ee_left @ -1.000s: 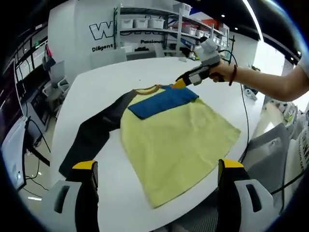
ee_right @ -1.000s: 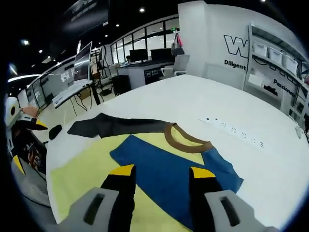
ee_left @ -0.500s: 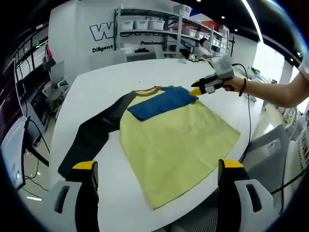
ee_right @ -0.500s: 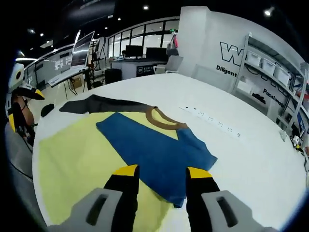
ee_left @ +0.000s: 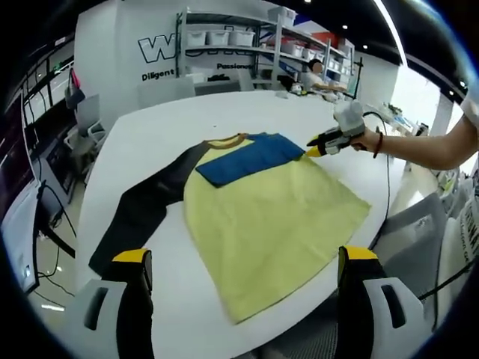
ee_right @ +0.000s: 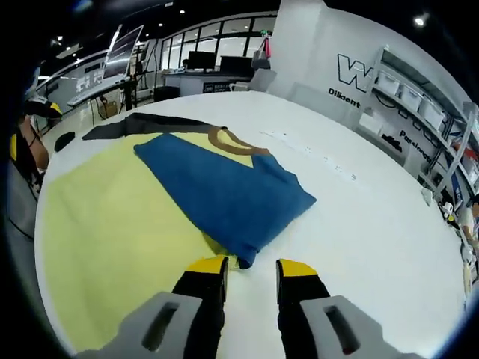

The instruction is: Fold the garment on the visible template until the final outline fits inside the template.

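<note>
Left gripper (ee_left: 243, 262) hovers off the shirt's near hem, jaws wide apart, nothing held. Shirt (ee_left: 273, 217) lies flat on the white table (ee_left: 150, 134) — yellow body, dark sleeve (ee_left: 142, 206) stretched out to its left, blue sleeve (ee_left: 251, 155) folded across the chest just below the brown collar (ee_left: 228, 140). Right gripper (ee_right: 251, 265) sits at the blue sleeve's (ee_right: 224, 194) cuff, jaws narrowly parted, tips just short of the fabric — gripping nothing. Shelving (ee_left: 232, 45) beyond the shirt, past the table's far edge.

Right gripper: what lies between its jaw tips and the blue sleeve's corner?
Nothing: right gripper is right at the blue sleeve corner, bare white table beside, in the right gripper view.
</note>
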